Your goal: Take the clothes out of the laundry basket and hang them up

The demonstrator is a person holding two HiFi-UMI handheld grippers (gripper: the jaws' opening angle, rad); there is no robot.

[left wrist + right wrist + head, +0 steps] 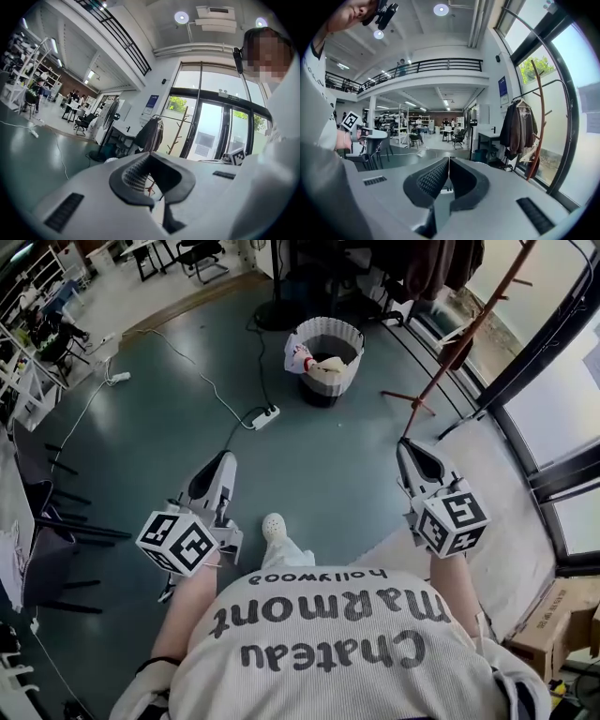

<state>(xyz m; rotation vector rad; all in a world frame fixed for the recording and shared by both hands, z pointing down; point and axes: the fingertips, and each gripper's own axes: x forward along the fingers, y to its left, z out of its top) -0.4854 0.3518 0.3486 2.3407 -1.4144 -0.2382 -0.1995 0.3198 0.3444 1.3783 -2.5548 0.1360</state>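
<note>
We find the laundry basket (328, 329) only in the head view: one white basket on the grey-green floor (141, 437), well ahead of both grippers, with clothes (328, 366) heaped inside and one piece draped over its rim. The two tools, left gripper (223, 459) and right gripper (405, 444), are each clenched on nothing, jaws pressed together. One red-brown coat stand (469, 329) rises right of the basket, and one power strip (265, 417) lies between the basket and the left gripper. The right gripper view shows in full the dark jackets (517, 129) hanging from a rail beside that stand, cropped at the head view's top edge.
</note>
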